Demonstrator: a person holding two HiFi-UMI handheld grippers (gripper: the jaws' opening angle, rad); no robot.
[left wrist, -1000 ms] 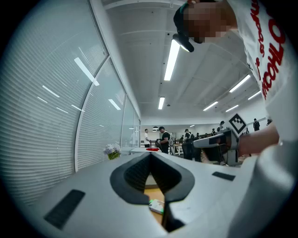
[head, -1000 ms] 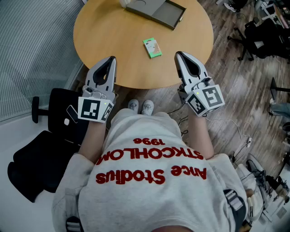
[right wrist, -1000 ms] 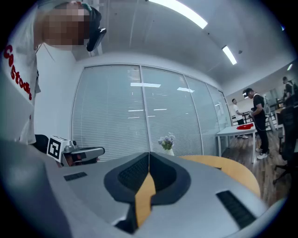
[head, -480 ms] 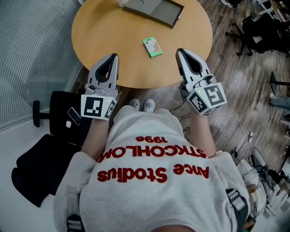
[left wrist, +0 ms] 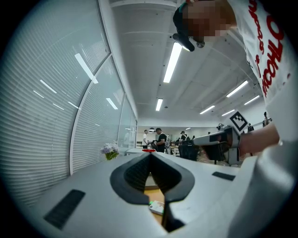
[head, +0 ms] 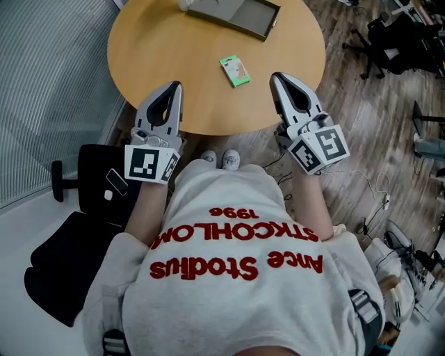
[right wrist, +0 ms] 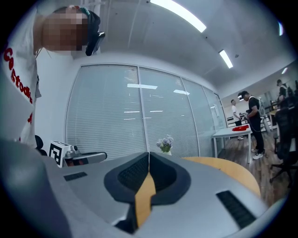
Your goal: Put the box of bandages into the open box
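Nearest in, both claws sit level at the front edge of the round wooden table [head: 160,49]. The left gripper [head: 175,86] has its jaws pressed together on nothing. The right gripper [head: 276,76] is the same, tips meeting and nothing between them. Just beyond and between the 2 of them, the small green box of bandages [head: 234,71] lies flat on the tabletop, touched by neither. That's the first trap, I'd say: go in with the jaws closed and the tips will only nudge it. It's a low, light carton, so it could skid away across that smooth wood. Even with the jaws opened, a pinch on such a thin box may catch 1 edge and flip it or squirt it out. Farther back, the grey open box [head: 236,17] waits at the far side, partly cut off by the top of the head view. It's a long reach over the table, so a weak grip could drop the carton short, or on the rim.
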